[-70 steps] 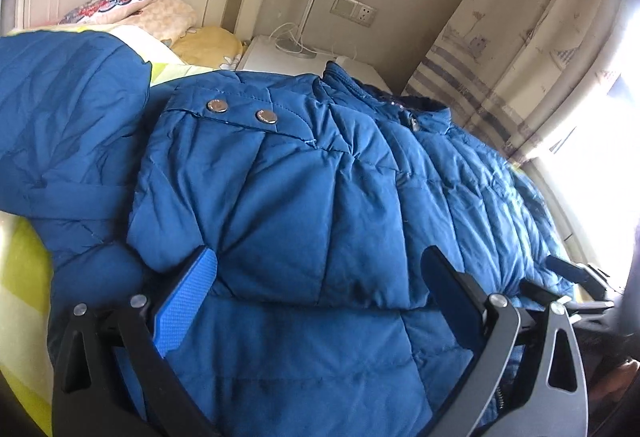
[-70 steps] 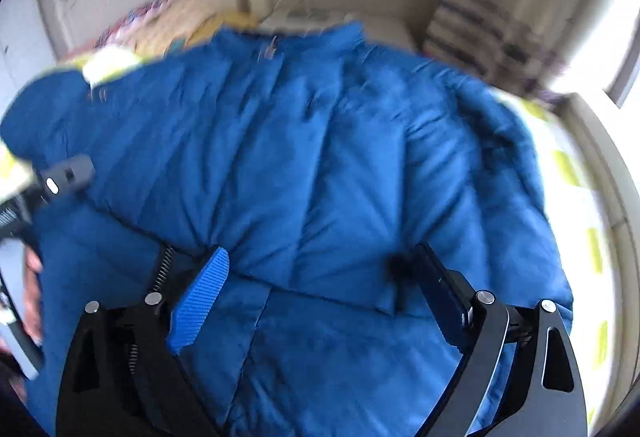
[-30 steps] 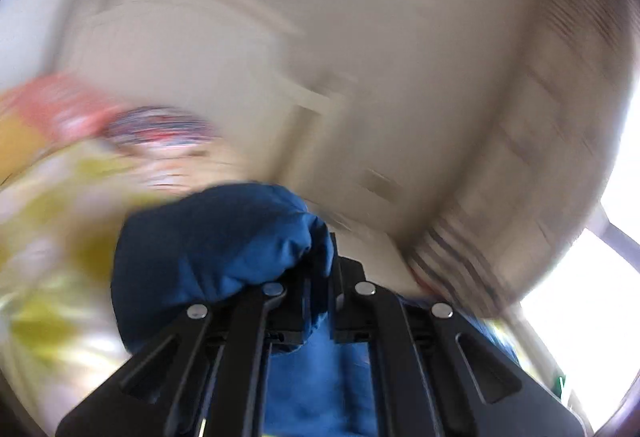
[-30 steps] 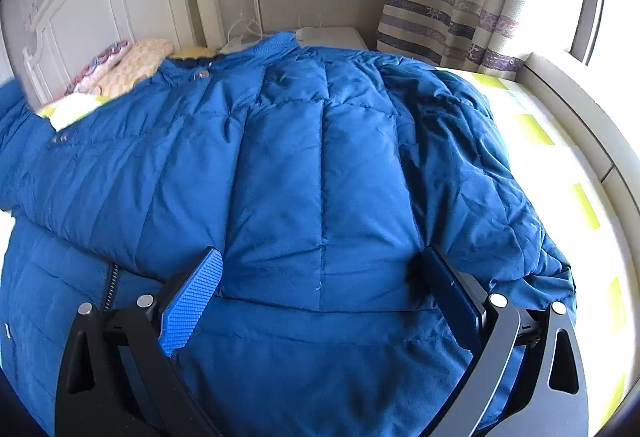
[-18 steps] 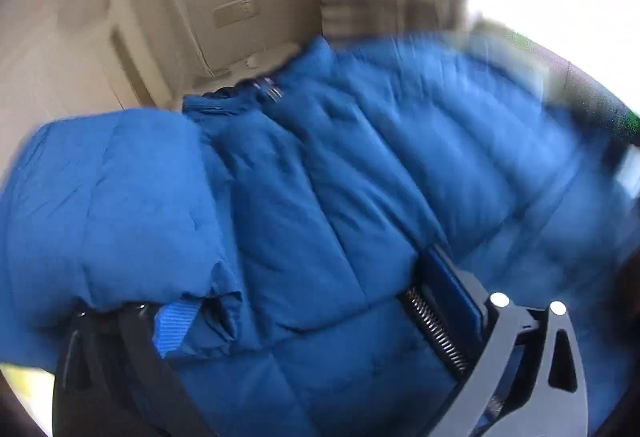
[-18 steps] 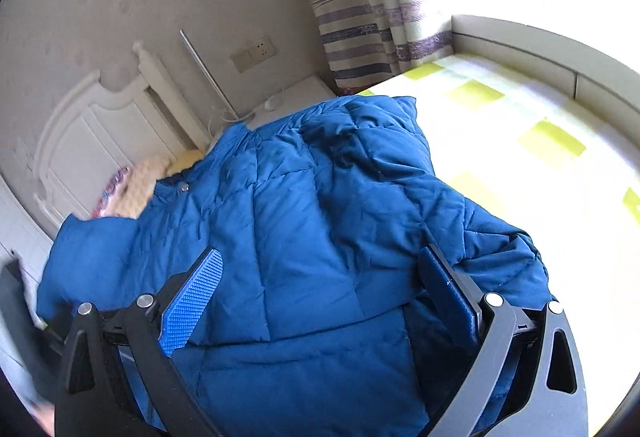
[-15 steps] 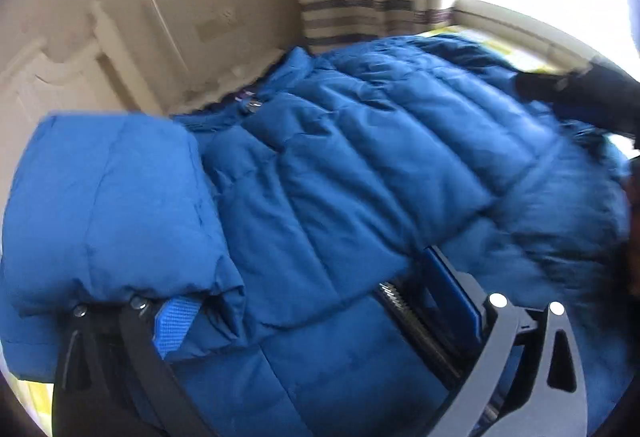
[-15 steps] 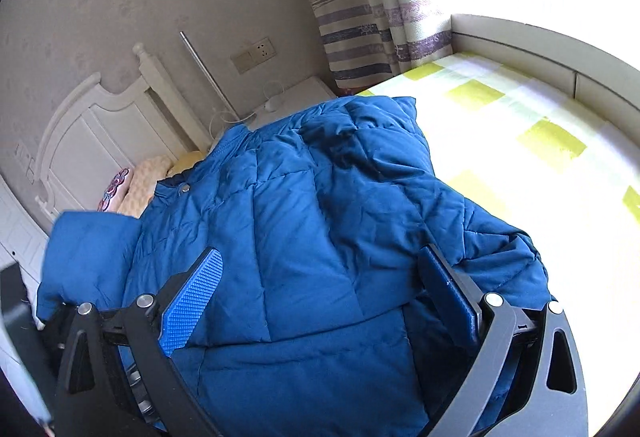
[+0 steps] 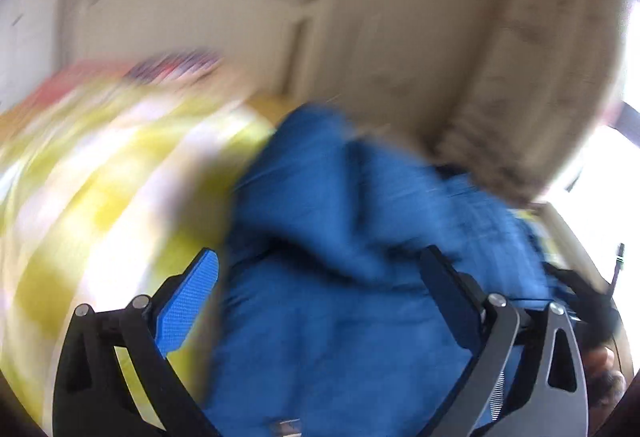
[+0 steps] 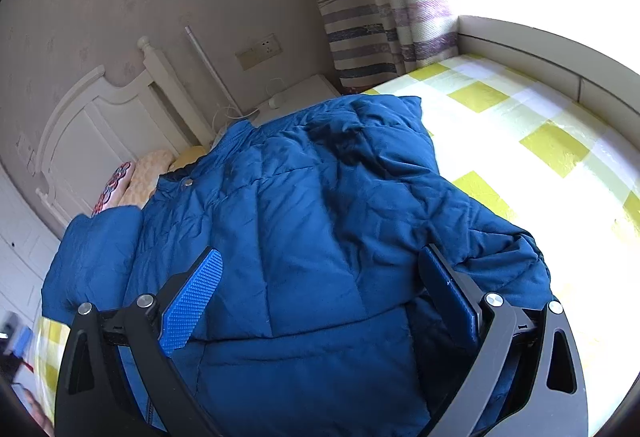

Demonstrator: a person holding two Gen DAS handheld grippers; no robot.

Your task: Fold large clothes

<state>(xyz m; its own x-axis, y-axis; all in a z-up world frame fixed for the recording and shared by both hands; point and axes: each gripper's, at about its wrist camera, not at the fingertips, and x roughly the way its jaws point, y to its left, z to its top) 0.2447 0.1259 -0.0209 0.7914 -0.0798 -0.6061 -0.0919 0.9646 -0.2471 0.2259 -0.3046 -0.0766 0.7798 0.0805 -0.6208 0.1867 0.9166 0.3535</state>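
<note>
Room: bedroom; white headboard (image 10: 92, 125) and a striped curtain (image 10: 360, 17) at the wall, bright window to the right.
Surface: bed (image 10: 532, 141) with a yellow-and-white check cover, bare on the window side.
Garment: blue padded jacket (image 10: 304, 221) lies across the bed, collar end toward the headboard. One sleeve (image 10: 92, 257) is laid in on the headboard side; the sleeve toward the window looks tucked over the body. Hem is nearest the cameras.
Right gripper (image 10: 320, 301): jaws wide apart, nothing between the pads, hovering over the hem area, apart from the fabric.
Left gripper (image 9: 320, 301): jaws spread wide and empty; its view is heavily smeared, jacket below it, yellow cover to its left.
Step (judged): side folds appear done; the lengthwise fold of hem toward collar remains.
Risk 1: puffy filling is springy, so the laid-in sleeve may creep back out once unattended.
Risk 2: slick shell; a pinch on the top layer only would peel it off and undo the fold beneath.
Risk 3: uneven lift by the two grippers would skew the hem fold.
Risk 4: a hasty grasp from the blurred left view could miss the edge.
Periphery: pillows (image 10: 140, 177) by the headboard, clear of the jacket's path.
</note>
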